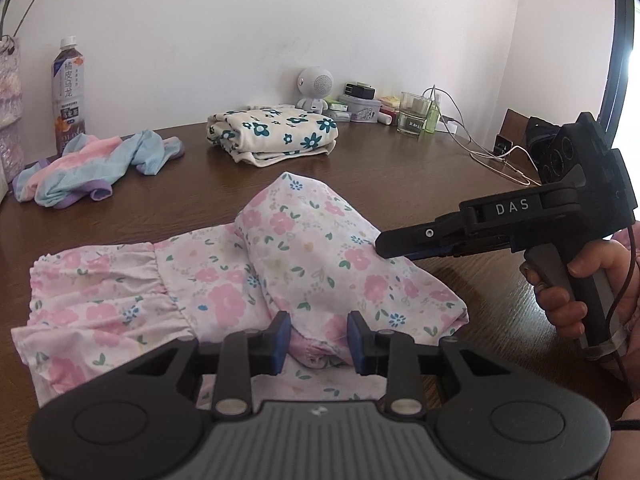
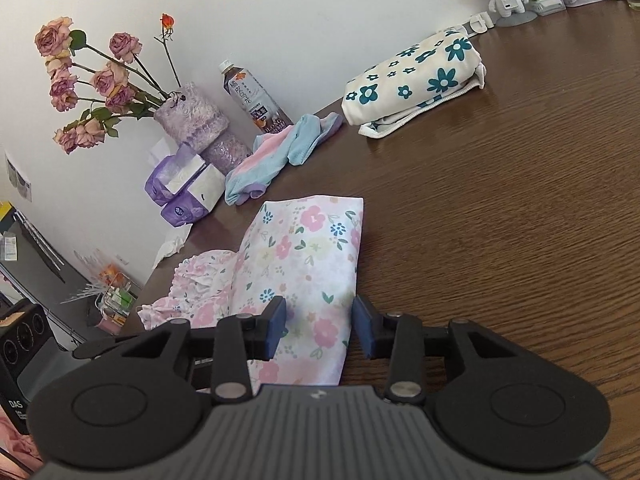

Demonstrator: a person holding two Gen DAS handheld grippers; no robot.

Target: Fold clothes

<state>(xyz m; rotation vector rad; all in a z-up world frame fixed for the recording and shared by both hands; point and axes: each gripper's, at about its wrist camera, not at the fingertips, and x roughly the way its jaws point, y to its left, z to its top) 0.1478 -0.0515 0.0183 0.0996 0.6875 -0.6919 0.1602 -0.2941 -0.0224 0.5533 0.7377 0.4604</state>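
A pink floral garment [image 1: 280, 264] lies on the brown table [image 1: 400, 168], partly folded, with a raised fold in its middle and a ruffled hem at the left. My left gripper [image 1: 319, 338] is open just over its near edge, with cloth bunched between the blue pads. My right gripper [image 2: 320, 326] is open over the folded part of the same garment [image 2: 304, 248]. In the left wrist view the right gripper [image 1: 384, 246] comes in from the right, its tip touching the fold.
A folded cream cloth with teal flowers [image 1: 272, 136] and a crumpled pastel garment [image 1: 96, 168] lie farther back. A drink bottle [image 1: 68, 92], a vase of dried roses [image 2: 192, 120], tissue packs [image 2: 184, 188], a small white robot figure [image 1: 316, 88], boxes and cables stand along the wall.
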